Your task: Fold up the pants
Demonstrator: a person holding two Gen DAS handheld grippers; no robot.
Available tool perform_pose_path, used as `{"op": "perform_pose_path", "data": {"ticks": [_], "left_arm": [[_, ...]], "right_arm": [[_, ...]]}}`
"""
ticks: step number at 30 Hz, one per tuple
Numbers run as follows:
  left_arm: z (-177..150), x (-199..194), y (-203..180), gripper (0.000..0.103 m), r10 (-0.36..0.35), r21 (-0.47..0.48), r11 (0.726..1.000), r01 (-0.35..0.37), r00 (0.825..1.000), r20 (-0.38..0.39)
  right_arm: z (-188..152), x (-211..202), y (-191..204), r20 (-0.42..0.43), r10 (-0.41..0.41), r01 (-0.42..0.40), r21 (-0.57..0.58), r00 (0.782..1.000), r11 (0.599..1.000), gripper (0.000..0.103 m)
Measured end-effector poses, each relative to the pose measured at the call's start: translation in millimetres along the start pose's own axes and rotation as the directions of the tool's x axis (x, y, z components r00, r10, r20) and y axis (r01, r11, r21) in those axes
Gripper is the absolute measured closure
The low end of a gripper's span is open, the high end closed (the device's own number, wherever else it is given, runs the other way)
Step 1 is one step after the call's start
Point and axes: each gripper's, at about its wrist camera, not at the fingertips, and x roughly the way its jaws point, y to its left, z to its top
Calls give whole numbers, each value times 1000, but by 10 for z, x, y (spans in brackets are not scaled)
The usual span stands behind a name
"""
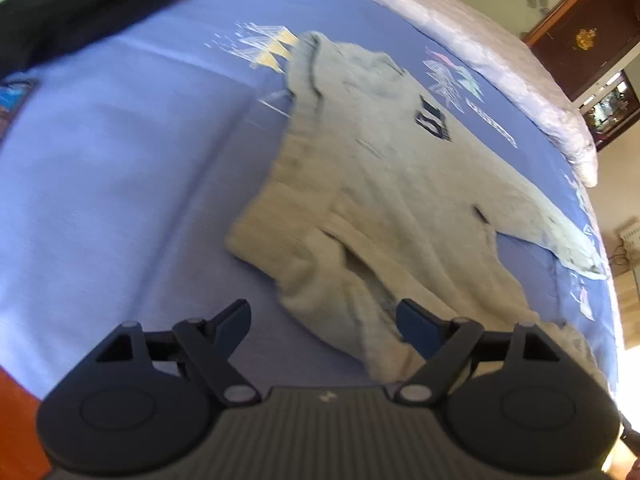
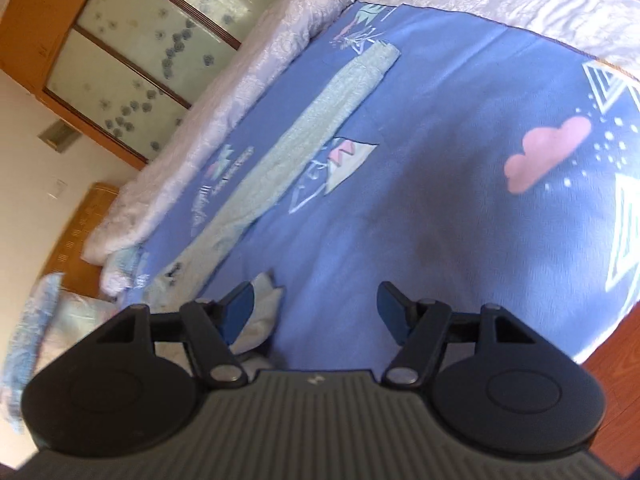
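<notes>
The pale grey knitted pants lie spread on the bed, on the blue sheet printed with white, yellow and pink geometric figures. In the left wrist view the garment fills the centre. Its ribbed waistband runs from 11 o'clock down to 8 o'clock. One leg extends toward 3 o'clock. The second leg bends down toward 5 o'clock. A dark printed logo sits on the fabric at 1 o'clock.

The left tongs stand apart with nothing clamped. The left finger is over bare sheet. The right finger is over the near leg; contact cannot be told.

In the right wrist view one leg lies straight from 12 o'clock to 8 o'clock. The right tongs stand apart and hold nothing. Bare sheet shows between the fingers. The left finger overlaps a pale fold of fabric at 7 o'clock.

A rolled white quilt borders the sheet at 10 o'clock. A black cloth lies at 11 o'clock in the left view.
</notes>
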Motion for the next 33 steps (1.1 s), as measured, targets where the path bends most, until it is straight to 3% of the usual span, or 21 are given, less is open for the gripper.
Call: {"op": "perform_pose_path", "data": {"ticks": [2,4,5,6,10,11,12,13,14,16,18,19,21,23,26,29,33], "left_arm": [[-29,129,-51,23,-5,-6,1000,5,1000,-16],[-70,194,-132,39,26,21,999,-25,1000,-3],[-73,217,-189,69,43,43,998,-43,999,-6],[-77,231,-211,90,41,44,998,-40,999,-24],[-154,81,-194,91,43,12,999,-43,999,-27],[-174,7,-189,91,37,11,999,-37,999,-18],[-198,-80,-177,91,33,9,999,-32,999,-8],[-215,-165,-165,91,33,4,999,-33,999,2],[-227,-231,-156,91,41,0,999,-41,999,12],[-244,-376,-113,91,58,-8,998,-57,998,31],[-250,-464,-70,91,62,-24,998,-61,997,39],[-248,-470,-63,91,65,-29,998,-64,997,39],[-246,-446,-38,91,64,-35,997,-64,998,25],[-255,-364,-24,91,60,-44,997,-60,998,-5],[-311,-182,-41,91,40,-50,998,-42,998,-46],[-362,-37,-87,91,51,-44,998,-55,996,-75],[-369,1,-89,90,59,-37,997,-63,995,-83]], "right_arm": [[-86,106,69,-22,6,-6,-21,1000,1000,33],[-133,358,138,-58,25,-27,-25,998,999,33],[-143,539,167,-84,44,-45,-11,996,999,33],[-170,687,197,-105,60,-61,-2,993,998,32],[-241,1508,278,-219,117,-104,69,969,992,34],[-263,1691,300,-239,122,-103,88,963,991,46],[-281,1787,337,-244,106,-87,89,964,992,79],[-267,1849,372,-248,79,-58,90,966,994,90],[-233,1830,405,-220,61,-42,88,974,995,89],[-59,1567,450,-82,57,-52,67,995,996,90],[206,1085,376,109,63,-73,85,992,994,90],[324,823,316,203,55,-76,95,978,993,90],[549,245,171,391,1,-46,107,920,993,90],[721,-240,-1,515,-73,5,133,854,991,90],[851,-612,-297,573,-122,9,195,811,981,90],[808,-571,-524,542,-203,81,240,815,967,89],[595,-172,-880,438,-334,218,294,835,931,89]]}}
